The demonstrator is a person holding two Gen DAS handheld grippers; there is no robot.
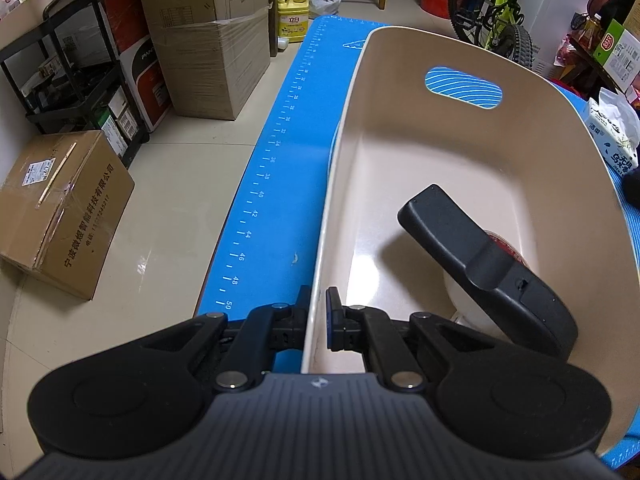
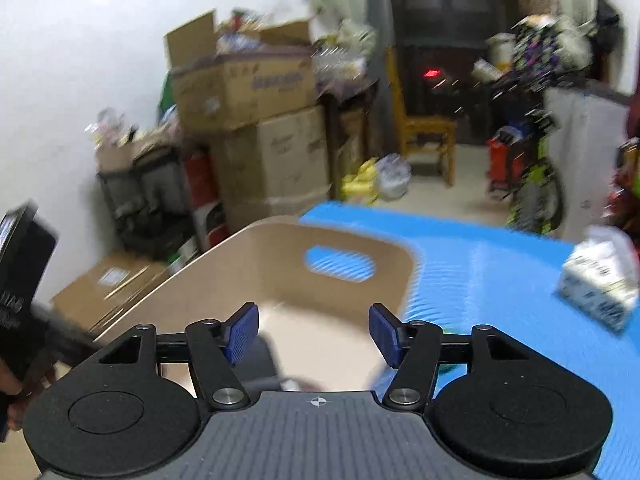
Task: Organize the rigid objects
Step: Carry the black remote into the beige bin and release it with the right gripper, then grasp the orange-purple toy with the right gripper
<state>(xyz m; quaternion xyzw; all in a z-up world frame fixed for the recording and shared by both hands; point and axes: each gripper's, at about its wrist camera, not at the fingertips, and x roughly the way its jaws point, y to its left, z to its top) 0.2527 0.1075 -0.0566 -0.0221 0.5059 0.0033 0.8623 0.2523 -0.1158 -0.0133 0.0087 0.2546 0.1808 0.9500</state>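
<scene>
Now left gripper (image 1: 318, 320) pinches the smooth beige basket (image 1: 400, 56) rim; right gripper (image 2: 314, 334) gapes, empty.

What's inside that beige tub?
The beige tub holds a black handled object lying over a white round thing with a red top. What that is stays mostly covered.

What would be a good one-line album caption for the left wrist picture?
Left gripper pinches the rim of a beige plastic basket on a blue ruled mat, a black curved device lying inside.
</scene>
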